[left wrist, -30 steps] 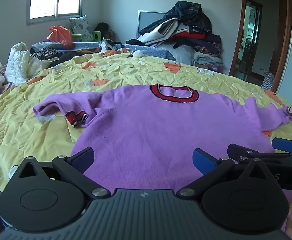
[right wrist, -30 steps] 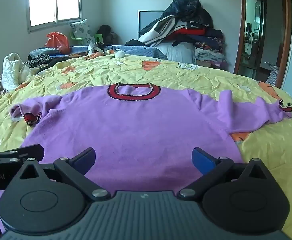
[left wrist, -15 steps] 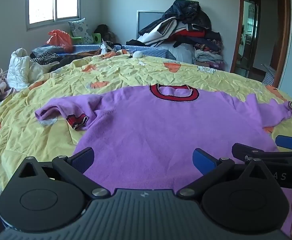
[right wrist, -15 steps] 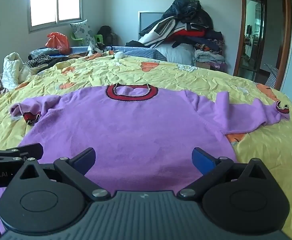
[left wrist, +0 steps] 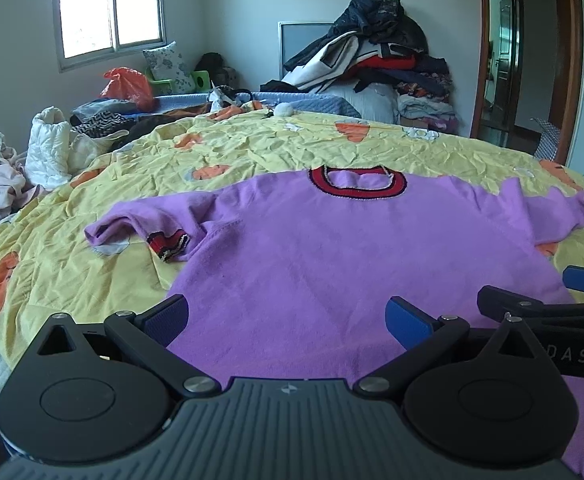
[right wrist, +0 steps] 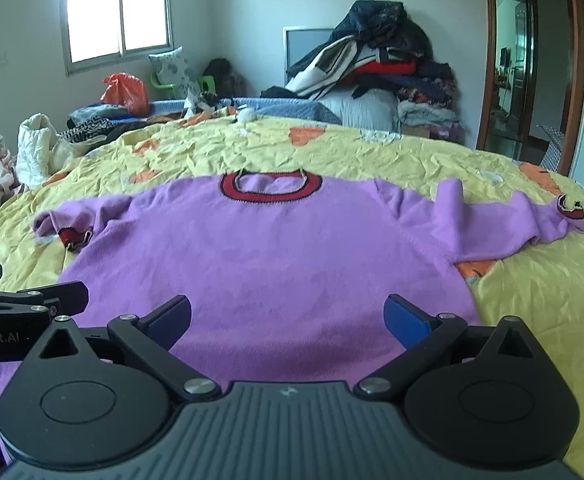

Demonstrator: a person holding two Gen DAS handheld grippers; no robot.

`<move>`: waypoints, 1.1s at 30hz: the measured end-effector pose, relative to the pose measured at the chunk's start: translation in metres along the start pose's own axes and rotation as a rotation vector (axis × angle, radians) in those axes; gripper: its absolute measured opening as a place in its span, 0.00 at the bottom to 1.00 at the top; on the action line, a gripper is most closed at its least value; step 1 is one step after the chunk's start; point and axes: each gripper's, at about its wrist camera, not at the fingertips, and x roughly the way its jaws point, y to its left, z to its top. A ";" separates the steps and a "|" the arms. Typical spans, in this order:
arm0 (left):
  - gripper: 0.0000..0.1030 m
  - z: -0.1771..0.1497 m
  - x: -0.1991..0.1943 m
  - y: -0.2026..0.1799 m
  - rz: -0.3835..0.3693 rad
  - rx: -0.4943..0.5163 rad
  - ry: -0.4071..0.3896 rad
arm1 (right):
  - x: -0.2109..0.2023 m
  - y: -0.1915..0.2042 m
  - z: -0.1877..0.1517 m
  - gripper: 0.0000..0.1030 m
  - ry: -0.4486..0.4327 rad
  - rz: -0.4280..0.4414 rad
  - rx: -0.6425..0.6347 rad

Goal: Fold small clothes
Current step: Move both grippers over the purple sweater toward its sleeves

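Starting with both jaws wide, left gripper [left wrist: 287, 316] and right gripper [right wrist: 288, 316] hover above the purple sweater [right wrist: 276, 248] hem (lower centre); grasp its corners evenly.

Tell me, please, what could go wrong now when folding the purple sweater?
The left sleeve is already bunched with its red cuff tucked under; folding may trap that lump. Both tools, left and right, are open above the hem and could also pinch the wrinkled yellow sheet.

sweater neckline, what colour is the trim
Red with a dark edge, on the purple sweater; the neckline shows best in the right wrist view.
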 end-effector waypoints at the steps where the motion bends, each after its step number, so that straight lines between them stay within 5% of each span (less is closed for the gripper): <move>1: 1.00 0.000 0.000 0.000 -0.005 0.001 0.002 | 0.000 0.000 0.000 1.00 0.004 -0.004 -0.004; 15: 1.00 -0.003 0.005 0.001 0.000 0.003 -0.008 | 0.002 0.005 -0.001 1.00 0.009 -0.012 -0.020; 33: 1.00 -0.004 0.029 -0.015 0.033 0.051 0.084 | 0.014 -0.012 0.005 1.00 0.046 -0.034 -0.038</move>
